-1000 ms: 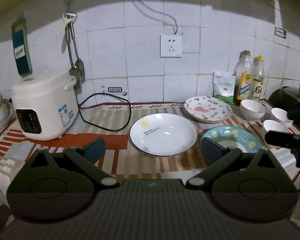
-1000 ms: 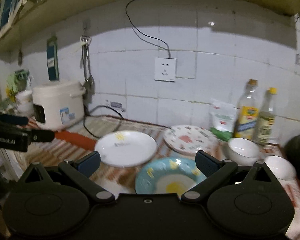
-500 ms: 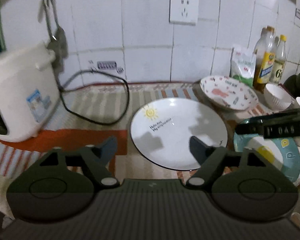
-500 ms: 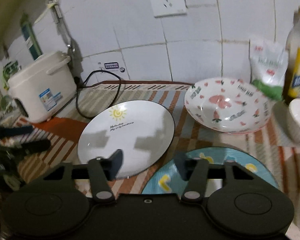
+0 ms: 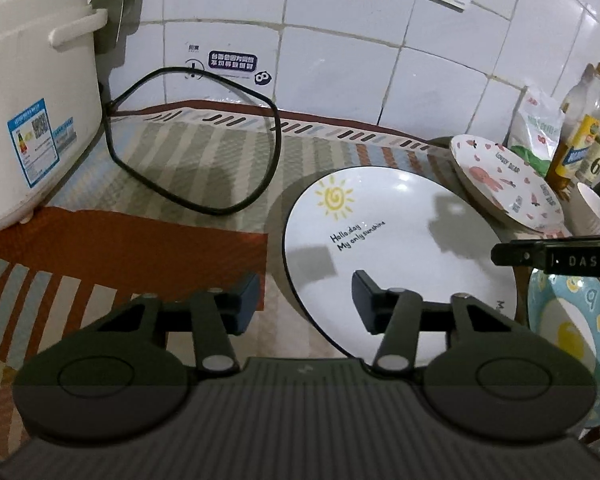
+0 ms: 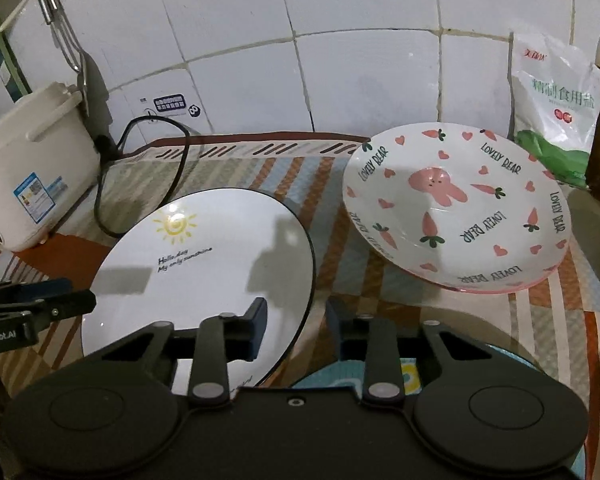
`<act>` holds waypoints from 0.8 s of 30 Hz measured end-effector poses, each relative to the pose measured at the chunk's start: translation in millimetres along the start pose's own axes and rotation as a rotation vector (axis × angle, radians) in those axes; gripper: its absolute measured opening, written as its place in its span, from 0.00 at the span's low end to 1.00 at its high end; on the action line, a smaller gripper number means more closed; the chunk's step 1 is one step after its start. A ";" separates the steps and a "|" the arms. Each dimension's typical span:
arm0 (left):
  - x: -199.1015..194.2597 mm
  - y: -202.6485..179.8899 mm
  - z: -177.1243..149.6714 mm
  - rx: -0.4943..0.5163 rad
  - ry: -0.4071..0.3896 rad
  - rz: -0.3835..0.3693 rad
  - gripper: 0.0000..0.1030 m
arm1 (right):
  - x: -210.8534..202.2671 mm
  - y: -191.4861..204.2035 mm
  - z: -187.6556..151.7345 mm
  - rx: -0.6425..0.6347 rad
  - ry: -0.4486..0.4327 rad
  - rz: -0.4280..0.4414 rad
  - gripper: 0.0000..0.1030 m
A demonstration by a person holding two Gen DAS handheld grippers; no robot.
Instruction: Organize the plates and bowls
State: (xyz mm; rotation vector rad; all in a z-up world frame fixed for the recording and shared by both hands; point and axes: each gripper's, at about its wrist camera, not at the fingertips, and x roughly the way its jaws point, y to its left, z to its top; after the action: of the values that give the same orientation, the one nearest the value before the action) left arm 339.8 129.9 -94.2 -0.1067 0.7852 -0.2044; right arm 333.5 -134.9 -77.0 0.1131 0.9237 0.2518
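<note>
Both grippers are closing on opposite edges of the white sun plate [image 5: 396, 240] lying flat on the striped mat [image 5: 204, 168]. The left gripper [image 5: 305, 300] straddles the plate's near left rim, one finger over the plate and one over the mat, pads not yet touching. The right gripper [image 6: 296, 328] straddles the near right rim the same way, also unclamped, with the blue plate [image 6: 404, 376] beneath it and the pink rabbit plate [image 6: 460, 208] farther right.
</note>
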 end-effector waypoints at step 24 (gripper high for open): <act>13.0 1.4 -13.5 0.029 0.010 0.022 0.18 | 6.7 3.1 -3.7 0.039 0.013 0.058 0.13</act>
State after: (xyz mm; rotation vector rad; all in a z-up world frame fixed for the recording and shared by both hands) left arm 339.3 128.1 -113.0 -0.0692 0.7931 -0.1955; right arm 333.9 -130.2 -83.7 0.1746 0.9393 0.2886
